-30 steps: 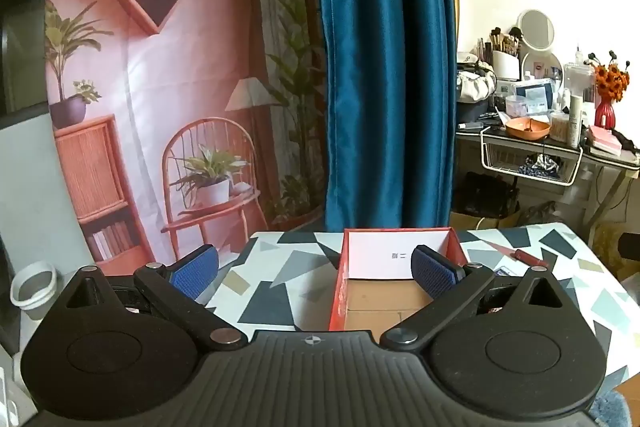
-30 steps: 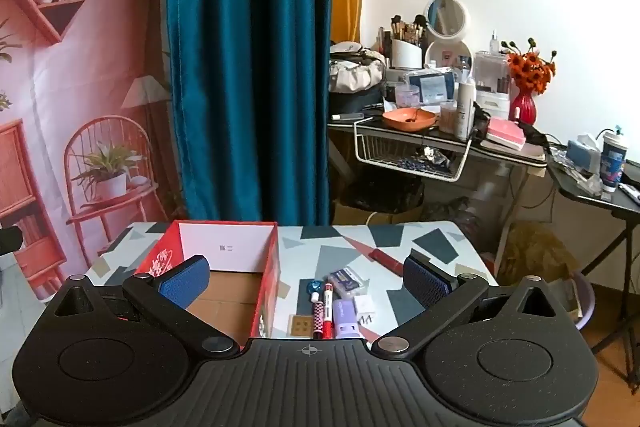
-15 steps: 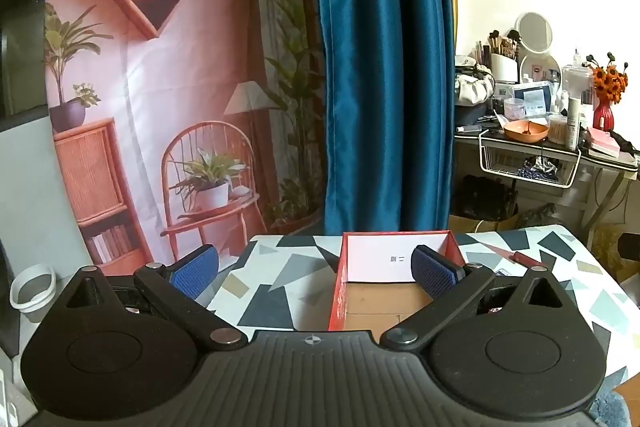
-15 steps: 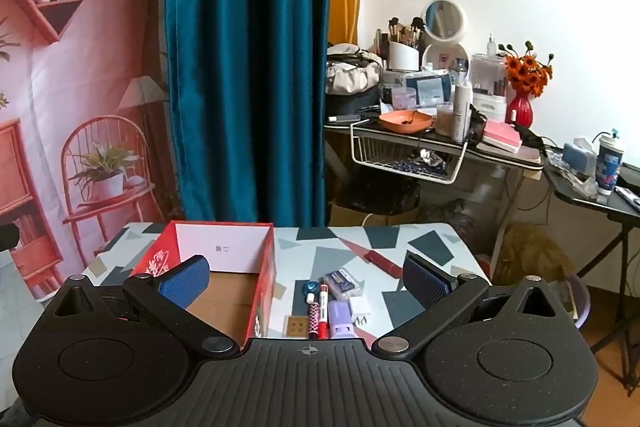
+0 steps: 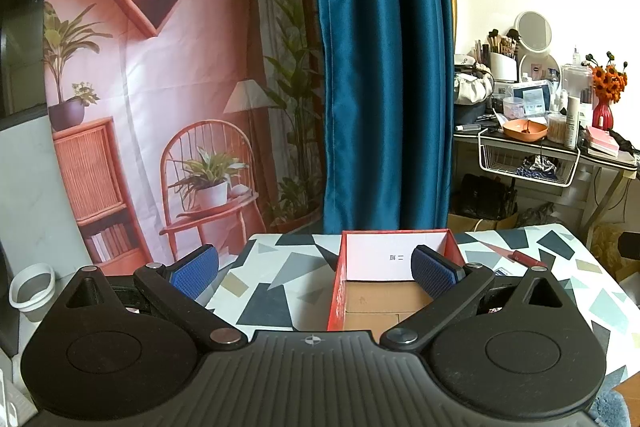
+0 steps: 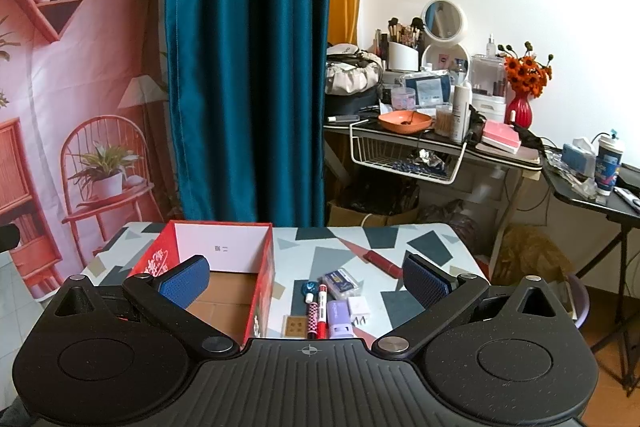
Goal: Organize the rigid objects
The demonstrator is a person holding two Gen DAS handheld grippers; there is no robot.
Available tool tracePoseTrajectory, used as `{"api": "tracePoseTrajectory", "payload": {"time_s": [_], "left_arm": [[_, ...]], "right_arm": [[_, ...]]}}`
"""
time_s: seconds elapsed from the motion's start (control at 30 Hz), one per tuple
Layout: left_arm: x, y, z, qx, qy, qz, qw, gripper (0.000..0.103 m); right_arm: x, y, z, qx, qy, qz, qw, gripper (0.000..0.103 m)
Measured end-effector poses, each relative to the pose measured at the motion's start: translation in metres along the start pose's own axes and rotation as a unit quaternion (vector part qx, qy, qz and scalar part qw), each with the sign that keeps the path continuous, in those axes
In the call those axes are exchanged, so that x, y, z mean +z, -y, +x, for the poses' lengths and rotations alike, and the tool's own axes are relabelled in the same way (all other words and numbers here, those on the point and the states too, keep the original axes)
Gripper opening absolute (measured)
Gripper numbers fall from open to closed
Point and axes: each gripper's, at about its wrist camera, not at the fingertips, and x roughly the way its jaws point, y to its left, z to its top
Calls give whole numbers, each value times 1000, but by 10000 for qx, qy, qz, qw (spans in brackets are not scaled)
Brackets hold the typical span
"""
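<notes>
Markers (image 6: 316, 311), eraser and small items lie on the tabletop (image 6: 320, 251) between the gaping right claw (image 6: 306, 277) pads, beside the red box (image 6: 262, 291); left claw (image 5: 314, 269) gapes empty over that box

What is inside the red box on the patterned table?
The red box shows only bare brown cardboard floor and a white inner wall. Its near part is hidden behind the right gripper, so items there cannot be excluded.

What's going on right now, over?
Left gripper open, empty. Right gripper open, empty. Red box looks empty; markers and small items lie beside it on the table. Nothing blocking.
</notes>
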Motion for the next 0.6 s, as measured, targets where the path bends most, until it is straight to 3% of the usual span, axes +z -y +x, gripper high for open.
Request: {"api": "tracePoseTrajectory", "payload": {"time_s": [0.6], "left_arm": [[0,-1,-5,3,80,-9,10000,103]], "right_arm": [[3,5,-11,-95,127,-74,9998,103]]}}
